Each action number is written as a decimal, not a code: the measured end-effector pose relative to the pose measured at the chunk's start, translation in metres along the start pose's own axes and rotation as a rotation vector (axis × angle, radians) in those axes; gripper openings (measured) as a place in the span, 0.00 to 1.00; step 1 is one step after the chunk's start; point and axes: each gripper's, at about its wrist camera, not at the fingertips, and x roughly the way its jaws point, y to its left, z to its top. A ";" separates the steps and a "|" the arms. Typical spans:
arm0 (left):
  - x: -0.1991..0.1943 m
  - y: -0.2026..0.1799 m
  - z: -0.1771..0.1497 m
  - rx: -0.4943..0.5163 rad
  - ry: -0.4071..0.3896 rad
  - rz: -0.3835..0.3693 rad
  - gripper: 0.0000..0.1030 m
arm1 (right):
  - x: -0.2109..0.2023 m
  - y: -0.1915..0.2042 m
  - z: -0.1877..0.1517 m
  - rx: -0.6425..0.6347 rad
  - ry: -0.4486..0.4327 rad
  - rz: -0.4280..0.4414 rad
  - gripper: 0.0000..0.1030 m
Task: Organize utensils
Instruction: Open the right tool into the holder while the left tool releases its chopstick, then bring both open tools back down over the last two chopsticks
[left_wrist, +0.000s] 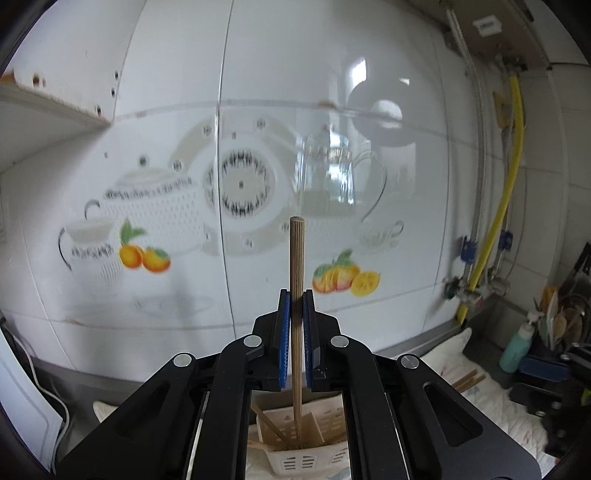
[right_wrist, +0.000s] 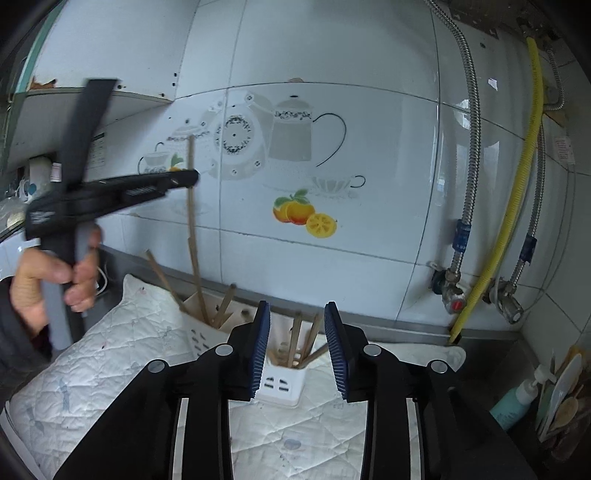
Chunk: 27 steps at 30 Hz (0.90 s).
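Observation:
My left gripper is shut on a wooden chopstick and holds it upright, its lower end inside a white slotted utensil holder with other chopsticks in it. The right wrist view shows the left gripper from the side, holding the chopstick over the left compartment of the holder. My right gripper is open and empty, just in front of the holder's right compartment, where several chopsticks stand.
The holder stands on a white quilted cloth on a steel counter by a tiled wall. A yellow hose and metal pipes with valves run at the right. A teal soap bottle and spoons stand far right.

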 end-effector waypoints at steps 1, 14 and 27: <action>0.003 0.001 -0.003 -0.005 0.009 0.000 0.05 | -0.002 0.001 -0.004 0.001 0.002 0.007 0.29; 0.007 0.003 -0.027 0.001 0.080 -0.028 0.08 | -0.014 0.021 -0.059 0.074 0.073 0.068 0.29; -0.051 0.003 -0.036 -0.013 0.066 -0.060 0.10 | -0.037 0.062 -0.145 0.165 0.224 0.095 0.29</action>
